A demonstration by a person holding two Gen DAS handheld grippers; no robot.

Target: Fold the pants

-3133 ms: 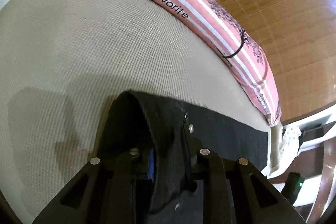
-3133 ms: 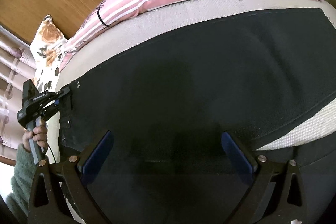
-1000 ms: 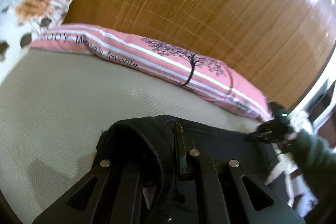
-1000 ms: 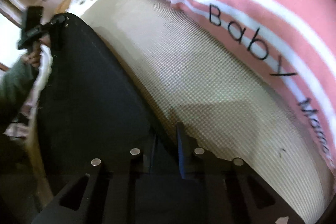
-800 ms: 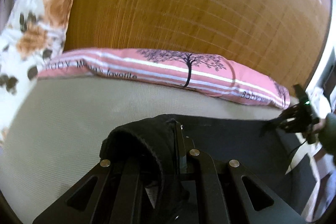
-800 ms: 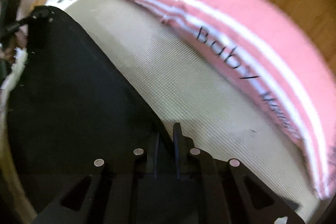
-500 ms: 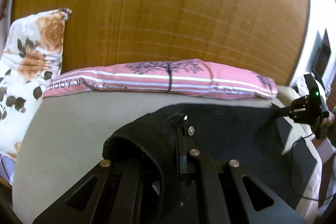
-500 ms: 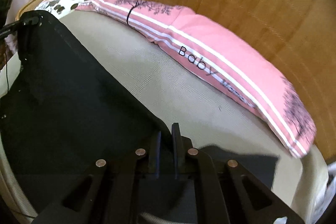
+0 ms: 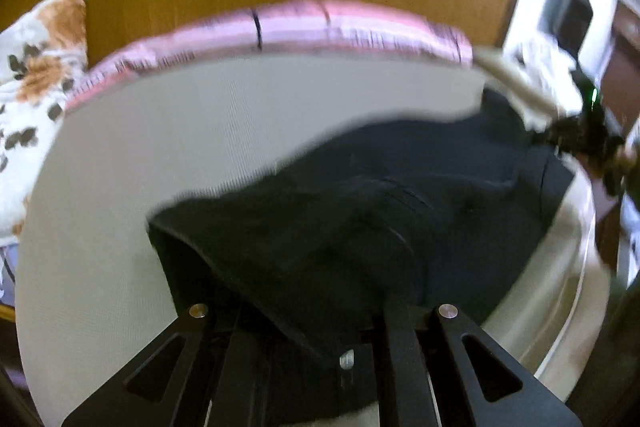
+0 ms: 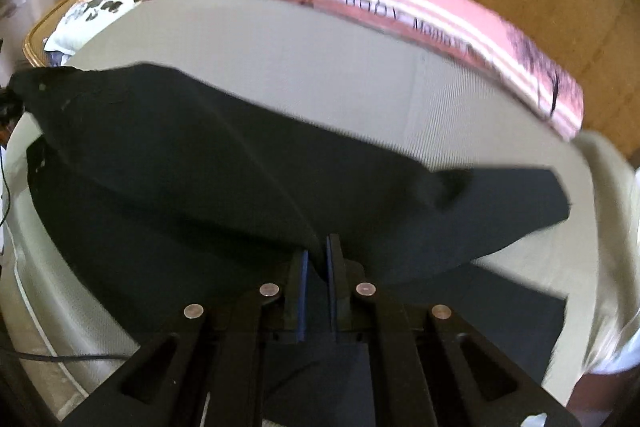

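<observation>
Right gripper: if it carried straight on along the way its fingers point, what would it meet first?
Probably the black pants that the right gripper already pinches; beyond that lifted fold lies the beige mattress, though depth is unclear.

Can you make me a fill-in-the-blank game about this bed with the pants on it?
1. The pants are the colour ____.
2. The long pillow with writing is pink with ____ stripes.
3. The right tool is shut on the ____.
4. The wall behind the bed is made of ____.

Missing words: black; white; pants; wood

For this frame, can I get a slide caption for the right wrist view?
Right gripper shut on black pants, lifting one edge above the beige mattress.
</observation>
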